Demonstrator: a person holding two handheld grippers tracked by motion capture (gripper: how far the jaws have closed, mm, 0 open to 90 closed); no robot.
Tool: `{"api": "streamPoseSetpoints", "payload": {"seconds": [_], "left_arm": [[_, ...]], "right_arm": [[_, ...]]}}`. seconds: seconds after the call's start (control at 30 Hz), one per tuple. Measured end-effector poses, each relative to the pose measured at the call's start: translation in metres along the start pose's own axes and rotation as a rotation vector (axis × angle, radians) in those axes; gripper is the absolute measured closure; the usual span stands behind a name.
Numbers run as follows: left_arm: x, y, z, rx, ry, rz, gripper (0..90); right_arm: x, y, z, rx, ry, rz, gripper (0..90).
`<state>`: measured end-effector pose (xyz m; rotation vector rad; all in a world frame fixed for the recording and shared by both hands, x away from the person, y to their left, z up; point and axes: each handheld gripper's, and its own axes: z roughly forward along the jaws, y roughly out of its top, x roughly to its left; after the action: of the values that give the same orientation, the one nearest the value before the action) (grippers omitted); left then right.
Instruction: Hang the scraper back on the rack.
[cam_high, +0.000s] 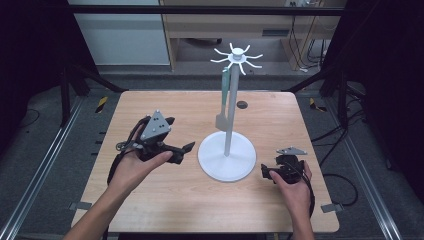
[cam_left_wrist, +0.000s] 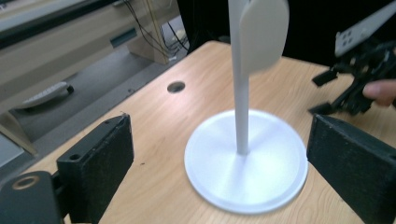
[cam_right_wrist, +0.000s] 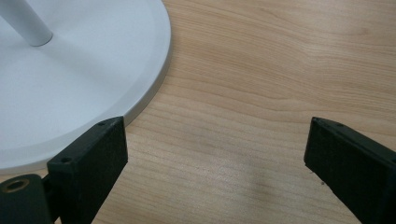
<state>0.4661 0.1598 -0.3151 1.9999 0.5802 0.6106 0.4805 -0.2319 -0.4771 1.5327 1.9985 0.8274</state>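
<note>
A white stand rests on its round base at the table's middle, with a thin pole and a crown of curved hooks on top. A utensil with a pale green handle and grey blade hangs from one hook beside the pole. My left gripper is held just left of the base, pointing at it, jaws open and empty. In the left gripper view the base and the hanging blade lie ahead between the jaws. My right gripper sits open and empty at the base's right edge.
The wooden table has a small round hole behind the stand. Dark frame posts and cables flank the table on both sides. A wooden bench stands beyond the far edge. The right gripper shows across the stand in the left gripper view.
</note>
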Motion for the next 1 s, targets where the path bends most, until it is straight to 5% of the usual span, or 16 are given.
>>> {"api": "streamPoseSetpoints", "payload": {"seconds": [0.43,0.7,0.73,1.0], "left_arm": [[0.014,-0.074,0.018,0.106,-0.005,-0.052,5.5],[0.030,-0.109,0.021,0.169,0.044,-0.073,5.5],[0.036,-0.118,0.022,0.204,0.062,-0.062,5.5],[0.051,-0.146,0.023,0.226,0.120,-0.104,5.6]], "right_arm": [[0.001,-0.001,0.001,-0.001,0.005,-0.012,5.6],[0.002,-0.002,0.001,0.000,0.016,-0.015,5.6],[0.002,-0.001,0.001,-0.002,0.019,-0.012,5.6],[0.001,-0.002,0.003,0.009,0.011,-0.018,5.7]]}}
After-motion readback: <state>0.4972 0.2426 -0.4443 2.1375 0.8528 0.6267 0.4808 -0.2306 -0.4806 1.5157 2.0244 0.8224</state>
